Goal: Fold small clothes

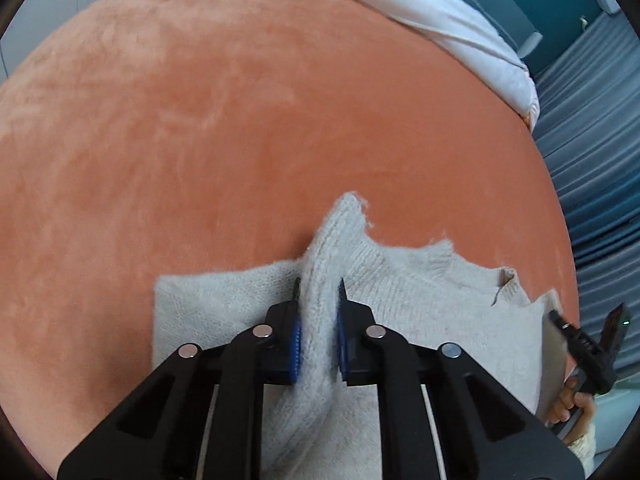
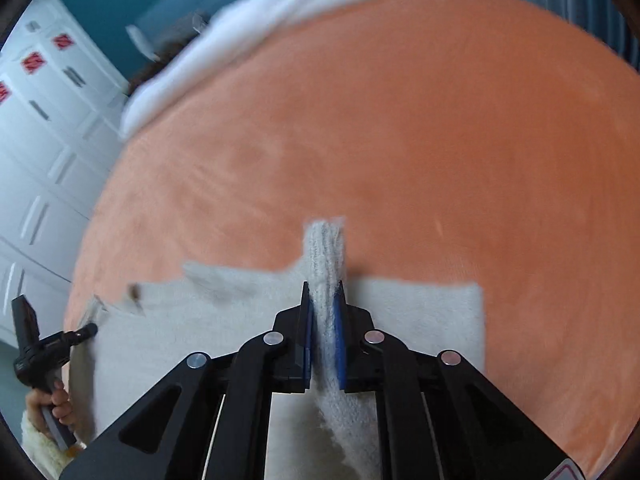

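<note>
Both sets of jaws were nearly closed, each clamped on a bunched ridge of the pale knit garment (image 1: 400, 292). On the left gripper (image 1: 318, 296) the blue pads (image 1: 295, 350) pressed either side of a raised pleat of knit that ran up between the fingers and ended in a ribbed tip just ahead of them. Same picture on the right gripper (image 2: 322, 294): pads (image 2: 340, 344) squeezed on a narrow upright strip of the same fabric, ribbed end poking out past the fingertips.

Outward from there, the rest of the garment lay flat on the orange blanket (image 1: 240, 120), near its closer edge, spread between the two grippers. A ribbed neckline with a small label sat roughly midway. Each wrist view caught the other gripper's handle with a hand (image 2: 56, 404) on it at the frame edge, so we read the two grips as sitting on opposite sides of the piece.

Our read on the step: both sleeve or shoulder ends pinched, fold about to be carried. Next move would need both hands to lift together and travel evenly across the body so the knit lands flat, not twisted. Thick fuzzy knit, grip looked secure, but uneven lift could drag the body along the blanket

White bedding (image 1: 460, 20) lay bunched at the far edge, well clear
</note>
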### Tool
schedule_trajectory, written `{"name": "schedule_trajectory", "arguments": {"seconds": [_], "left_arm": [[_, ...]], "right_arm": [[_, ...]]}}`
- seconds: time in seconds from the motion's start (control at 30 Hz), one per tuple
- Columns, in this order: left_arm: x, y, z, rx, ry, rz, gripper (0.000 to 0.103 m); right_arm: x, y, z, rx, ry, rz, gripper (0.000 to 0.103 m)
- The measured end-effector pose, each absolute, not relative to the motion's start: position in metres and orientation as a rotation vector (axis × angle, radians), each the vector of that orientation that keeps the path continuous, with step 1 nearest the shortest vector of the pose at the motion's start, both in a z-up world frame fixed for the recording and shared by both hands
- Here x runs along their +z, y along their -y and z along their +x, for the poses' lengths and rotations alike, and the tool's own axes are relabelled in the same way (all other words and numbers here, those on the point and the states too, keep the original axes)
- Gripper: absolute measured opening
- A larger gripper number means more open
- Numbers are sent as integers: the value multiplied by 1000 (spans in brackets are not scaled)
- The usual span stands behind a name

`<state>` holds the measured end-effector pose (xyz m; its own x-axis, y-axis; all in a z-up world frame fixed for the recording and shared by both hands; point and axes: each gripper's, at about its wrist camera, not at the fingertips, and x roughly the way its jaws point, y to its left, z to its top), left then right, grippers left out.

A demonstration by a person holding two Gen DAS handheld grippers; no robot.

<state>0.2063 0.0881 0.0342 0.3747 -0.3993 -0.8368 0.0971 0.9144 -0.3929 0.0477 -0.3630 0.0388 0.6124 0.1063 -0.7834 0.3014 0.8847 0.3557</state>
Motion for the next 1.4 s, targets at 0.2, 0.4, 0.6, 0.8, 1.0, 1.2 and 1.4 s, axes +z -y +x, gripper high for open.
{"name": "schedule_trajectory", "arguments": {"seconds": [0.2,0.4,0.6,0.8,1.0,1.2,1.4], "left_arm": [[17,-91,219,-269,-1169,-213,7],[7,-93,214,-246,-1158,-203,11],[56,-79,169,-257,-1071,-158,42],[60,-17,94,-402,-1083,-119,46],[27,-15,64,-405,-1143,-15,44],[20,-59,58,-345,-1179,-77,45],[25,-48,38,-316,-1163,-7,47]], "right_arm": [[33,393,40,-276,-893,445,8],[10,396,38,-273,-949,513,11],[62,336,3,-233,-865,390,20],[36,201,-13,124,-1011,365,20],[9,193,-33,79,-1078,293,5],[7,308,-105,-267,-1070,435,0],[19,304,-122,-309,-1043,439,8]]}}
